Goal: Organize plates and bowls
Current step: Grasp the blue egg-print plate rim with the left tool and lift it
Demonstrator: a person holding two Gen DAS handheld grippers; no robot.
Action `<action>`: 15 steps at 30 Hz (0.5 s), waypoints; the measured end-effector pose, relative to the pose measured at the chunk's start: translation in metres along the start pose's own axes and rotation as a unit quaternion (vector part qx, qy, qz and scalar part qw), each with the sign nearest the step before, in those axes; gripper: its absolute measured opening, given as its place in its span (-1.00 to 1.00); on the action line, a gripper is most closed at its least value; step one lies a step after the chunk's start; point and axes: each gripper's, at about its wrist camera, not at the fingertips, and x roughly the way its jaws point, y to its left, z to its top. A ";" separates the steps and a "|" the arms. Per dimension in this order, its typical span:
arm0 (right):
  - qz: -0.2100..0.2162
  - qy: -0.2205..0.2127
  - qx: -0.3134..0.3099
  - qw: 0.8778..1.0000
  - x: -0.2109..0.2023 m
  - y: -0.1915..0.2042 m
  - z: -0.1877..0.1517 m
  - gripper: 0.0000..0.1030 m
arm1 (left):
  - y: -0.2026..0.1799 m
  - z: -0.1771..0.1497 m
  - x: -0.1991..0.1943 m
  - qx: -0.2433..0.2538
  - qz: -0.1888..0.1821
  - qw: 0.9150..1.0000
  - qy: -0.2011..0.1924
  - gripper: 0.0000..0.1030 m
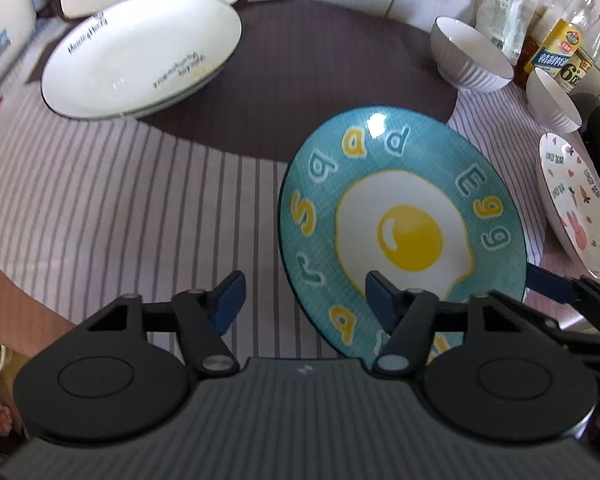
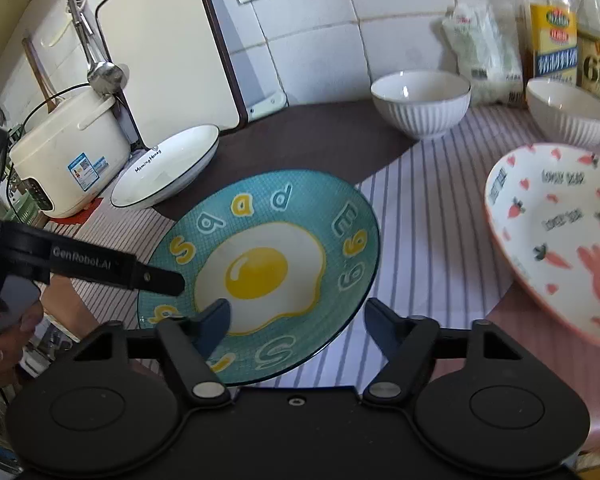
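Observation:
A teal plate with a fried-egg picture (image 1: 404, 232) lies on the striped cloth; it also shows in the right wrist view (image 2: 268, 268). My left gripper (image 1: 304, 300) is open, its right finger over the plate's near edge. My right gripper (image 2: 300, 320) is open, straddling the plate's near right rim. Stacked white plates (image 1: 140, 56) lie at the back left, also in the right wrist view (image 2: 168, 166). Two white ribbed bowls (image 2: 420, 100) (image 2: 568, 114) stand at the back. A pink-rimmed bunny plate (image 2: 560, 240) lies on the right.
A rice cooker (image 2: 64, 156) and a white cutting board (image 2: 168, 52) stand at the back left. Oil bottles (image 2: 552, 28) and a bag (image 2: 480, 56) line the tiled wall at the back right. The table's brown edge (image 1: 4, 280) is at the near left.

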 end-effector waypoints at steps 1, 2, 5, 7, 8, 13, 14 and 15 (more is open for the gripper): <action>0.000 0.004 0.005 1.000 0.002 -0.002 -0.001 0.33 | 0.001 0.000 0.002 -0.001 -0.003 1.000 0.007 0.06; 0.002 0.009 0.013 1.000 0.005 -0.004 -0.001 0.29 | 0.003 -0.001 0.003 -0.001 -0.007 1.000 0.010 0.00; 0.004 0.013 0.027 1.000 0.009 -0.009 -0.003 0.13 | 0.005 0.001 0.005 0.001 -0.014 1.000 0.015 -0.37; -0.002 0.015 0.034 0.999 0.012 -0.012 -0.004 -0.14 | 0.008 0.003 0.006 -0.011 -0.038 0.999 0.021 -0.60; -0.006 0.017 0.036 0.999 0.014 -0.013 -0.004 -0.23 | 0.009 0.003 0.008 -0.019 -0.041 0.999 0.022 -0.60; -0.008 0.021 0.054 0.998 0.015 -0.022 -0.004 -0.51 | 0.016 0.005 0.013 -0.048 -0.058 0.997 0.027 -0.59; -0.007 0.021 0.053 0.998 0.015 -0.022 -0.004 -0.51 | 0.017 0.005 0.014 -0.052 -0.059 0.996 0.028 -0.59; -0.005 0.021 0.050 0.999 0.015 -0.023 -0.005 -0.51 | 0.017 0.006 0.014 -0.053 -0.058 0.996 0.029 -0.59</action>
